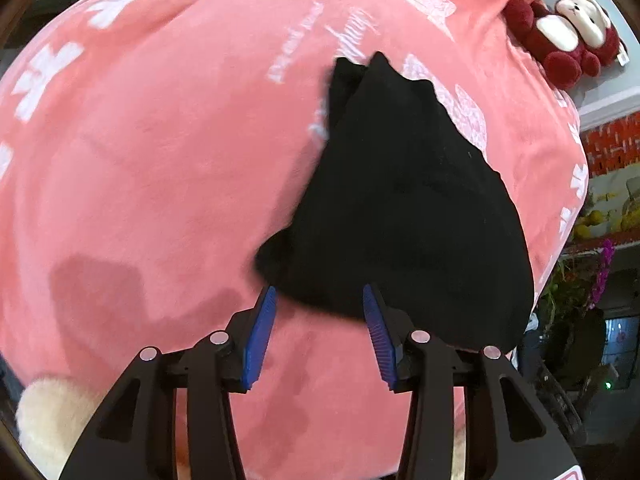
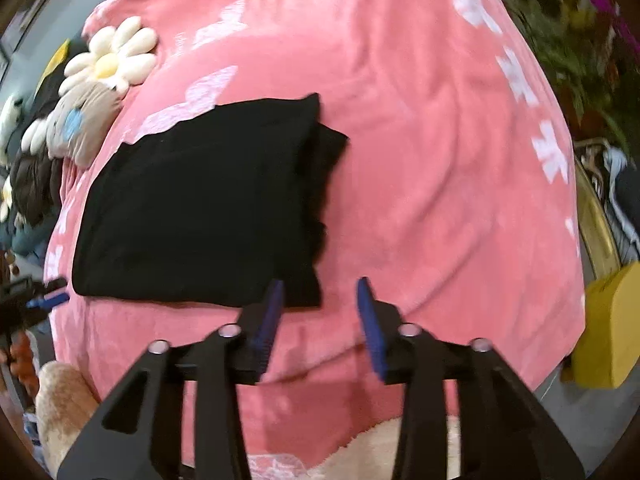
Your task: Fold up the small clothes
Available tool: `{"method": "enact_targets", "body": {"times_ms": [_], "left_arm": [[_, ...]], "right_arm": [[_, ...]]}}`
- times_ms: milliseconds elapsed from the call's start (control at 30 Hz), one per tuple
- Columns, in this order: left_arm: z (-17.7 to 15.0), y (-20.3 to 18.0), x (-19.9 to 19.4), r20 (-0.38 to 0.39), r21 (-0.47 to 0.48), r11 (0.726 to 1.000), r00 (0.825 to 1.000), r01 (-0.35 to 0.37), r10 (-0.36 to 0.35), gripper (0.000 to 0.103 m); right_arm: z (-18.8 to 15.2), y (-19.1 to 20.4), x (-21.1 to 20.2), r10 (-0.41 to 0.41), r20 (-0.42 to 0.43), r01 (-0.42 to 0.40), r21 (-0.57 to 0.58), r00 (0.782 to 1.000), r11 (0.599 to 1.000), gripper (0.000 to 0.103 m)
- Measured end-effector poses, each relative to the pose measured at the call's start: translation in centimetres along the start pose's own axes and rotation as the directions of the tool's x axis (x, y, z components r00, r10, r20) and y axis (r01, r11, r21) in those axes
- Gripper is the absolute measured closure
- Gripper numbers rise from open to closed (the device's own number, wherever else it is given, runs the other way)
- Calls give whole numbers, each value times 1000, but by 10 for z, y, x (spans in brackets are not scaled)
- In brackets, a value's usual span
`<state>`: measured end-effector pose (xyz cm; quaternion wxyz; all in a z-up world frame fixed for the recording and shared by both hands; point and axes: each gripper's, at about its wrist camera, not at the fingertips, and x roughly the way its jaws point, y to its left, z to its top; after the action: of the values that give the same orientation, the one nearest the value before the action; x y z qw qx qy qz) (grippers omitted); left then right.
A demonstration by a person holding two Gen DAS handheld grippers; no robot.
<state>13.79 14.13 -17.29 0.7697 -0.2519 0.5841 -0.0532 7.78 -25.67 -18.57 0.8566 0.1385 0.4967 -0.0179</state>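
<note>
- Garment (image 2: 200, 208): one small black piece of clothing, lying on a pink blanket (image 2: 420, 160) printed with white butterflies. In the right wrist view it reads as a rough rectangle, already doubled over, with an under-layer poking out past its right edge.
- Surface looks like a bed or a soft cushion under the blanket; we cannot tell which.
- Left tool (image 1: 320, 304): fingers spread apart, nothing between them. The tips sit at the near hem of the garment; whether they touch the cloth we cannot say.
- Right tool (image 2: 320, 296): also spread wide and empty, hovering at the garment's near right corner, its left finger just over the black edge.
- The left tool (image 2: 44, 300) shows at the far left edge of the right wrist view, beside the garment's opposite near corner. So we judge that each tool stands at one end of the near hem.
- Step in hand, as we read it: take both near corners for another fold, or tidy the edges.
- To do it well: bring each tool low and pinch all the stacked layers together, not the top one alone, else the fold slides open.
- Lift both corners level and at one pace; carry the hem over to meet the far edge squarely.
- Risk: catching the pink blanket in the pinch, as it is plush and lies right under the hem.
- Plush monkey (image 1: 568, 36) and daisy cushion (image 2: 112, 56) lie well apart from the work.
</note>
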Motion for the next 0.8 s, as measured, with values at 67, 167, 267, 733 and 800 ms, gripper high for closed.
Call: {"method": "enact_targets", "body": {"times_ms": [67, 167, 267, 733, 800], "left_arm": [[0, 8, 10, -10, -44, 999, 1000, 1, -1, 49], [-3, 18, 23, -3, -130, 991, 1000, 29, -29, 49], [-5, 14, 26, 21, -130, 991, 1000, 24, -22, 51], [-11, 41, 11, 65, -308, 950, 997, 54, -36, 60], [-7, 35, 23, 41, -299, 953, 998, 55, -45, 60]], "right_arm": [[-8, 2, -1, 17, -2, -17, -6, 1000, 1000, 61], [-22, 13, 2, 27, 2, -27, -23, 1000, 999, 46], [-34, 22, 5, -3, 9, 3, -65, 1000, 998, 46], [-51, 10, 17, 7, -8, -8, -66, 1000, 998, 42], [-52, 9, 20, 8, -14, -9, -60, 1000, 998, 42]]}}
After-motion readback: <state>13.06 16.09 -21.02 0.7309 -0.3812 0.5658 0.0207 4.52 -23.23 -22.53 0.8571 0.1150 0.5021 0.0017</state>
